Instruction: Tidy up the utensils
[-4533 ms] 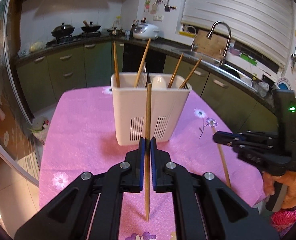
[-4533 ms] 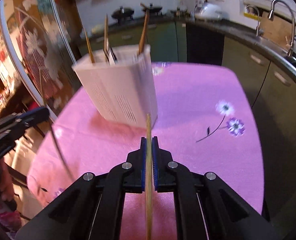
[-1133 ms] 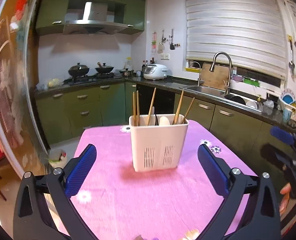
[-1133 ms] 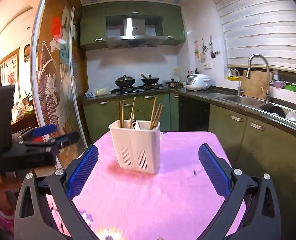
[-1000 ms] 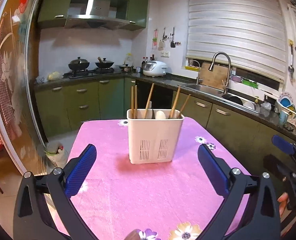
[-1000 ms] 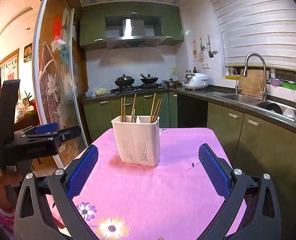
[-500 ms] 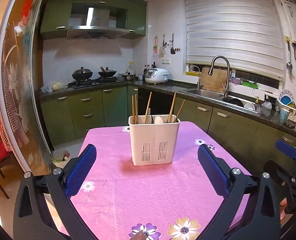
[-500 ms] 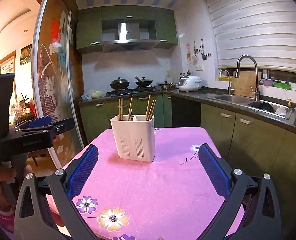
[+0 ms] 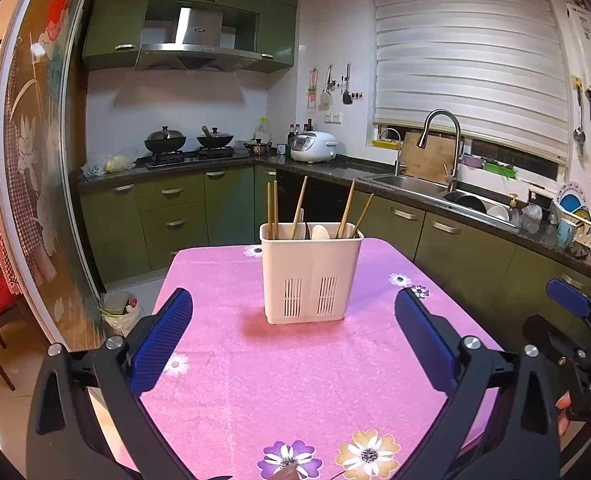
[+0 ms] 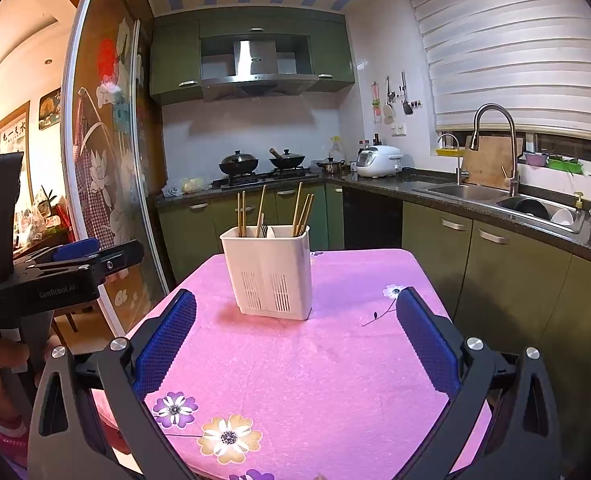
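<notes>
The white utensil holder (image 9: 310, 272) stands upright near the middle of the pink tablecloth (image 9: 255, 380), well apart from both grippers, with wooden chopsticks (image 9: 271, 210) leaning out of its compartments and a pale spoon (image 9: 318, 232) and what looks like a fork between them, though the metal pieces are too small to name for sure. The left gripper (image 9: 293, 344) hangs back from the table with its jaws spread wide and nothing between them; the right gripper (image 10: 295, 344) does the same, empty and splayed. No loose utensil shows on the cloth, so the sorting seems finished or close to it. Judging by their look, the chopsticks are light, stiff and smooth, likely to pivot or slide in a pinch, so the best hold is across the shaft above the rim, square to the pads. The holder itself looks like thin, light plastic that could tip if a stick is dragged sideways against its wall.
</notes>
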{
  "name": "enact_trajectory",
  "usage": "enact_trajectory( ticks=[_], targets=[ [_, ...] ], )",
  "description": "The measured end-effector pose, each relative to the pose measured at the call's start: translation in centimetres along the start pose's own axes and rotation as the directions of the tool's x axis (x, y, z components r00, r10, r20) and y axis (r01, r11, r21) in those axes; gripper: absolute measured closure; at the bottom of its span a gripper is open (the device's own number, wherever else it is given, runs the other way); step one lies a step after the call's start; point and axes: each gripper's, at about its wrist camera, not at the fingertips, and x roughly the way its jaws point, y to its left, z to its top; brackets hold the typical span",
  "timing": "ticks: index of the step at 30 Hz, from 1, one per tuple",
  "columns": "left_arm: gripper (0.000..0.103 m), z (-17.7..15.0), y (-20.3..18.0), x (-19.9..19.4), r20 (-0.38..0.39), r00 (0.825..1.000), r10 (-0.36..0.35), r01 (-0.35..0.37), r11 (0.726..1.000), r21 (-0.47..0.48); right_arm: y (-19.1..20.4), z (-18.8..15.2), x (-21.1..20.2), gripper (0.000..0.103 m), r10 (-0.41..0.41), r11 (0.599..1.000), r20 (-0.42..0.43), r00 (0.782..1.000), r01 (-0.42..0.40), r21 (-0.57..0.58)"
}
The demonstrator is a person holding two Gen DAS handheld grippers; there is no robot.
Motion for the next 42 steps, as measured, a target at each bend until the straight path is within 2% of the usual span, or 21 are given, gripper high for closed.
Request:
enact_trajectory(
  ticks=[25,42],
  targets=[
    [0.007,-0.3,0.2,-0.1,0.004,1.000,0.000,0.000,1.000,0.009,-0.2,-0.4,0.8,0.004,0.005,1.000,-0.018,1.000,-0.005,0.023],
    [0.007,-0.3,0.5,0.4,-0.022,1.000,-0.007,0.007,1.000,0.002,-0.1,-0.6,1.3,0.004,0.003,1.000,-0.031,1.000,-0.003,0.026]
  ],
)
